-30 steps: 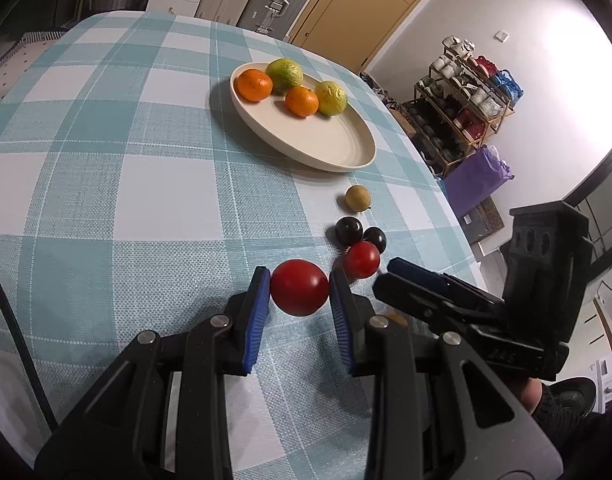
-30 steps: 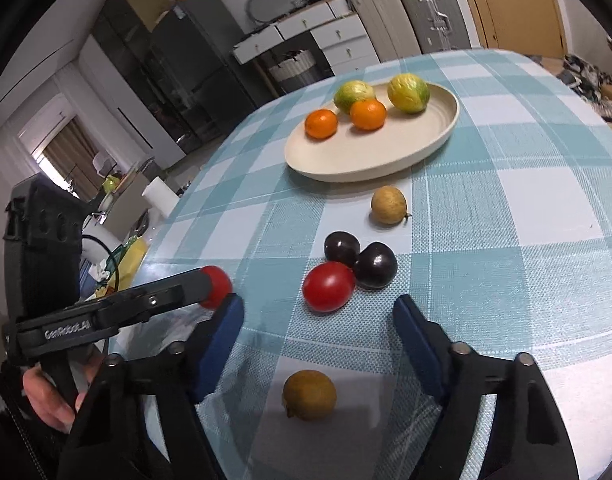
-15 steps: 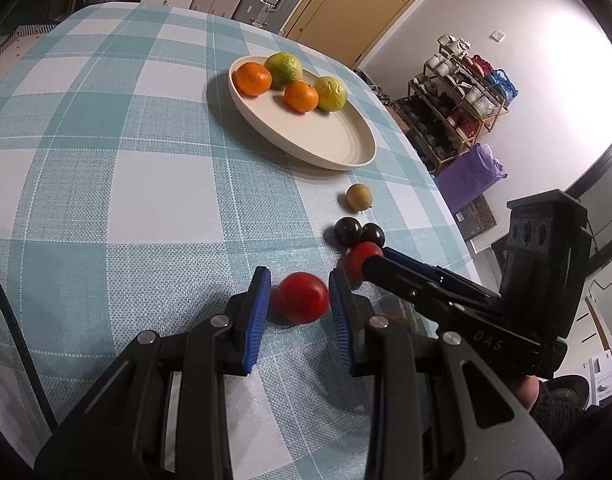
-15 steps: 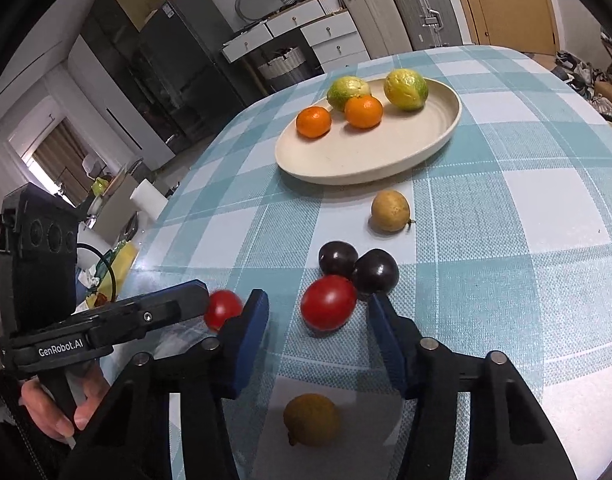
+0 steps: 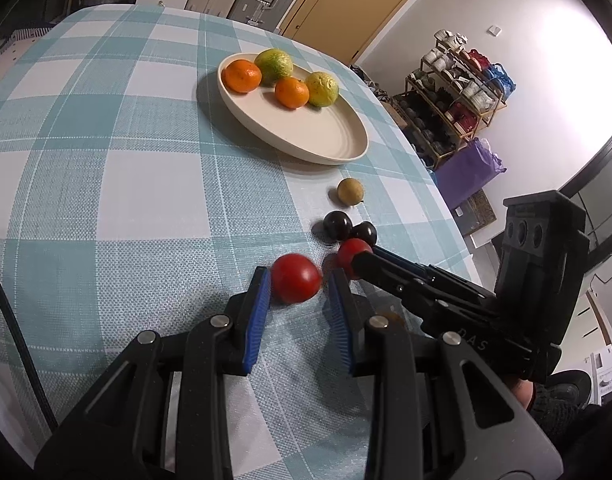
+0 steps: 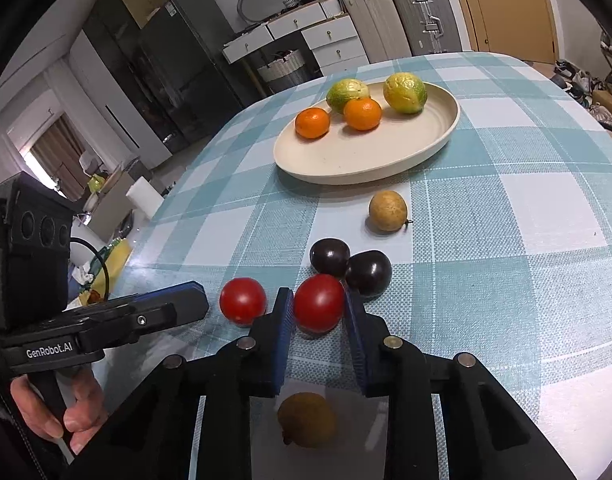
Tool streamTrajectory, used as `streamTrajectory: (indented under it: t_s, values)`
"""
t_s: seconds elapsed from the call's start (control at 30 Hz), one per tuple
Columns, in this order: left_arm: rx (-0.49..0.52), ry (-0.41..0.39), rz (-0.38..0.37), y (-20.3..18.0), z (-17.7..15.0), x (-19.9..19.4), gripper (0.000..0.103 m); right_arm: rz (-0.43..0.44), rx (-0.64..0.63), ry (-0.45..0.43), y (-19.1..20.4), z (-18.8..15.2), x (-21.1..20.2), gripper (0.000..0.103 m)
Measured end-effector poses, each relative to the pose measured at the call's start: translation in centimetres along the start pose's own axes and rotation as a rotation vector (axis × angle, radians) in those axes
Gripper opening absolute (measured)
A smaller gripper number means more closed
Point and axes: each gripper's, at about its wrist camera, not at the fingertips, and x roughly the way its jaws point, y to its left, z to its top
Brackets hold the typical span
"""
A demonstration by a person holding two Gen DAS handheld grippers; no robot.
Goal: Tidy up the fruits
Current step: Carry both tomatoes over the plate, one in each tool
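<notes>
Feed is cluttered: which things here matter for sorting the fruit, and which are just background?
Job:
- two red tomatoes
- two dark plums
- two tan round fruits
- cream oval plate of citrus

Background:
- grey suitcases
- white drawers
- shoe rack

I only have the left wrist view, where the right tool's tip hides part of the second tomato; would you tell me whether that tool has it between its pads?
Observer: Yes. In the right wrist view the right tool is closing on the second tomato, with a blue pad against each side, apart from the first tomato.
Operator: Thank you. Is anything crowding it?
Observer: The nearer dark plum sits right beside the tip of the finger on the picture's right and seems to touch it.
Operator: And is there anything beneath the tool?
Observer: A brownish round fruit lies on the tablecloth between the tool's arms, nearer the camera than the tomato.
</notes>
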Motion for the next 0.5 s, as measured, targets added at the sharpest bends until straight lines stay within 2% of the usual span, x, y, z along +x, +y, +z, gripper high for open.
streamTrajectory:
  t_s: [0.23,0.4,0.5]
  values:
    - [0.000,0.017,0.014,-0.6,0.2,0.6,0.027,0.046,-0.001,-0.050,-0.1,-0.1,-1.3,0.026]
    - [-0.002,0.032,0.060,-1.2,0.3,1.3,0.028,0.072,0.006,-0.078,-0.5,-0.1,-2.2,0.026]
    - [0.011,0.039,0.086,-1.6,0.4,1.7,0.033,0.084,0.008,-0.092,-0.8,-0.2,-2.8,0.026]
